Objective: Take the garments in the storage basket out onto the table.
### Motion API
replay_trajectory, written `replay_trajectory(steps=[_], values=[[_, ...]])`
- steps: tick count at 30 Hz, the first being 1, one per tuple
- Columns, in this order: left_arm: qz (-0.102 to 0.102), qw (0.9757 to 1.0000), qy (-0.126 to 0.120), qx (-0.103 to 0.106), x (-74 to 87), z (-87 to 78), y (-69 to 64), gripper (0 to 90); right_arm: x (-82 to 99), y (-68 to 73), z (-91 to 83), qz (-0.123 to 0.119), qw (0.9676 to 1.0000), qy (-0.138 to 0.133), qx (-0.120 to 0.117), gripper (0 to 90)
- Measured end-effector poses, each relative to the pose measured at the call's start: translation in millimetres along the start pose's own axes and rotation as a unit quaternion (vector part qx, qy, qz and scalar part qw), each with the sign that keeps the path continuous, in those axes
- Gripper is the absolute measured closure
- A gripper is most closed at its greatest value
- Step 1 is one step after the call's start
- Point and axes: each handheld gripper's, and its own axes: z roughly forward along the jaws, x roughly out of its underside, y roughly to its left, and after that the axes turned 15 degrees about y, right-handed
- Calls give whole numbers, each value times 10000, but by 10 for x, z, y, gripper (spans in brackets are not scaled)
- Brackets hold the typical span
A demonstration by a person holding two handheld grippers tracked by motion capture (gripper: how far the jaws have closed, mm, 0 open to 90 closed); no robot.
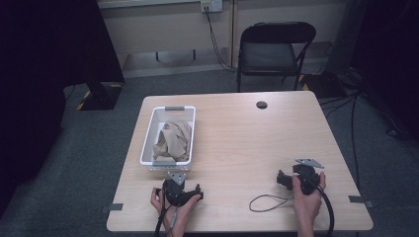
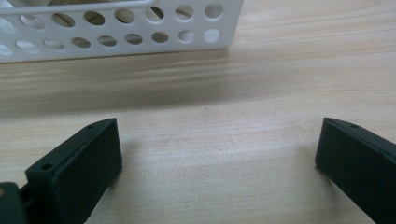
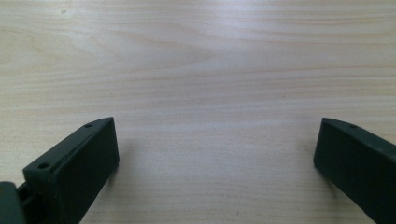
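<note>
Basket (image 2: 116, 32) top cut off by frame; cloth (image 1: 173, 140) part hidden inside

White basket (image 1: 148, 143), beige cloth (image 1: 173, 138)

2 grippers (image 1: 180, 190) (image 1: 301, 178), 1 white basket (image 1: 148, 143), 1 beige cloth (image 1: 173, 139), 1 chair (image 1: 274, 49).

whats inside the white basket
A crumpled beige cloth lies inside the white basket, filling most of it. Whatever might sit under the cloth is covered, and so is most of the basket's floor.
</note>
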Motion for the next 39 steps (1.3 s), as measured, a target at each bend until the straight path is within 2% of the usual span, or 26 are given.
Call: replay_trajectory(steps=[13, 17, 19, 22, 29, 39], values=[[-1, 10000, 3, 1, -1, 0, 0, 1, 0, 0, 0, 1, 10000, 0, 1, 0], [18, 10000, -15, 64, -2, -2, 7, 3, 0, 0, 0, 1, 10000, 0, 0, 0], [-16, 9999, -104, 129, -3, -9, 15, 3, 0, 0, 0, 2, 10000, 0, 0, 0], [15, 9997, -191, 122, 1, -23, 15, 3, -1, 0, 0, 2, 10000, 2, -1, 0], [-156, 9991, -329, 199, 13, -90, 83, 3, 0, 0, 0, 2, 10000, 0, 0, 0], [-133, 9981, -459, 381, 14, -180, 121, 3, 1, 1, 0, 3, 10000, -2, 3, 0]])
